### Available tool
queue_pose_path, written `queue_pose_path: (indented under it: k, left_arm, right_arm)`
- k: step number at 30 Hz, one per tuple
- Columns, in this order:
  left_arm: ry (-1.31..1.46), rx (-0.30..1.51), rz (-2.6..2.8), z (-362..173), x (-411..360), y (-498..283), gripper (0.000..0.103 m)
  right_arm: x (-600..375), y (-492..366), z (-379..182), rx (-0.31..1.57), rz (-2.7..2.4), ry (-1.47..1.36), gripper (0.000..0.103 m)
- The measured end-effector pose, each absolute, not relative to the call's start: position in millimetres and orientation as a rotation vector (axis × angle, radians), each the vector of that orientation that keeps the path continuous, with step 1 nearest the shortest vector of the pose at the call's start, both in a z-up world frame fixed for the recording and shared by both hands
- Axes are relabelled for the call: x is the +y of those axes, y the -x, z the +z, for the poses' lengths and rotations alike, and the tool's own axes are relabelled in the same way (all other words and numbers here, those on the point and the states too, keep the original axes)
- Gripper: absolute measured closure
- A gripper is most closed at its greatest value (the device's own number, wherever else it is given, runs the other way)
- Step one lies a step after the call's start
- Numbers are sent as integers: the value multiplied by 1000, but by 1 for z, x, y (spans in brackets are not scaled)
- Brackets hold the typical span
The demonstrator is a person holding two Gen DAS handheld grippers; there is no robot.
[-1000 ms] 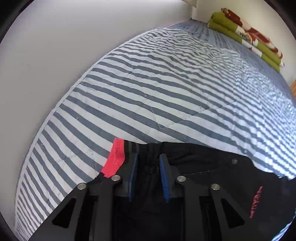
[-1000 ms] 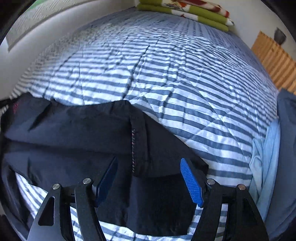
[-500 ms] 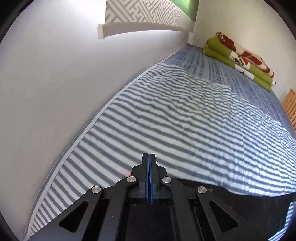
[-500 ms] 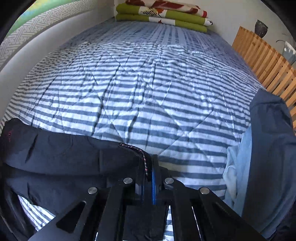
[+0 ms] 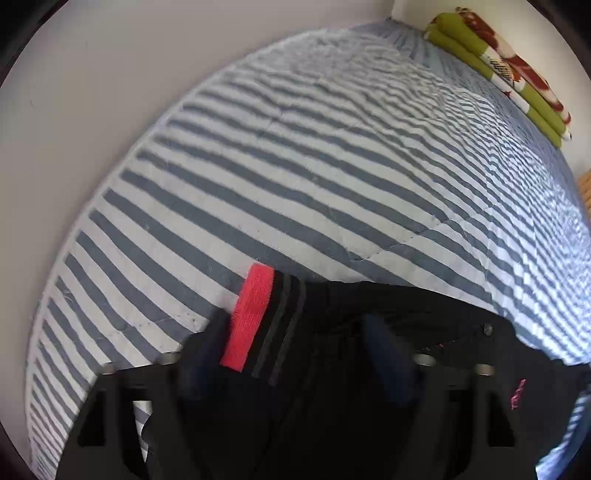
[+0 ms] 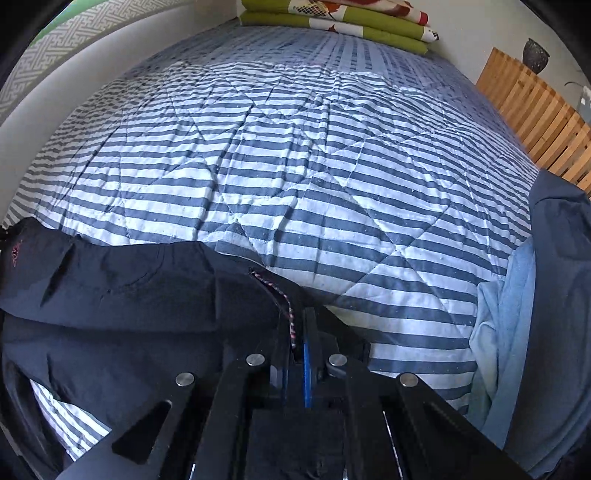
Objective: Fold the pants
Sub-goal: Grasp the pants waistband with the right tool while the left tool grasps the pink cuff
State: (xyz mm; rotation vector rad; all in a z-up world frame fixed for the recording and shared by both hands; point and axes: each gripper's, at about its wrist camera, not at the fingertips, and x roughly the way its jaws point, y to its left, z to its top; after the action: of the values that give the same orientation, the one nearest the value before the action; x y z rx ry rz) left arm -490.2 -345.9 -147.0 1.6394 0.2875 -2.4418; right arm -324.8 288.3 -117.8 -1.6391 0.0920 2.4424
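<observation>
Two claws worked one pair of black pants [image 6: 122,295] that lay across the near edge of a bed under a striped quilt [image 6: 295,166]. Left wrist view: the left claw [image 5: 295,354] was opening, its blurred blue pads spread either side of the red-and-black waistband [image 5: 255,317], which sat between them at about 11 o'clock from the claw's centre; no pad visibly pressed on the cloth. Right wrist view: the right claw [image 6: 295,354] was pressed together, pinching a dark hem edge with speckled stitching [image 6: 284,299] that rose out of the jaws toward 12 o'clock. The rest of the garment spread away toward 9 o'clock, with a small red logo [image 6: 14,251] at its far left.

Step in hand, as judged: an early gathering stage, one end held and the waistband end free of any grip, no finished fold apparent. The next move would likely call for a firm hold on the waistband by the left claw, so both ends could be lifted and laid together.

Other laundry, blue and dark [image 6: 517,314], lay at 3 o'clock; a folded green blanket [image 6: 332,22] lay at 12 o'clock.
</observation>
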Motion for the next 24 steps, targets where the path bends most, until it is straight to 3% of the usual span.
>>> queue_pose_path:
  k: [3, 6, 10, 14, 16, 17, 20, 24]
  left_arm:
    - [-1624, 249, -2488, -139, -334, 483, 61]
    - [-1562, 216, -2557, -112, -327, 468, 65]
    - [-1417, 157, -2632, -63, -332, 456, 67]
    - [-1240, 299, -2636, -34, -349, 468, 67]
    - [-1246, 365, -2600, -46, -349, 489, 56]
    - [-1273, 369, -2559, -53, -348, 497, 48]
    - [-1358, 353, -2548, -69, -345, 510, 48]
    - [-1339, 253, -2582, -64, -338, 499, 46]
  right_arm:
    - [286, 322, -117, 70, 2439, 1629, 99]
    - [288, 315, -108, 94, 2456, 1611, 99]
    - [294, 300, -82, 138, 2510, 1552, 99]
    - [300, 307, -61, 167, 2559, 1498, 99]
    - [303, 325, -65, 177, 2536, 1495, 98]
    - [305, 338, -73, 139, 2501, 1504, 93]
    - [319, 362, -96, 25, 2338, 1514, 60]
    - [352, 353, -99, 178, 2285, 1480, 60]
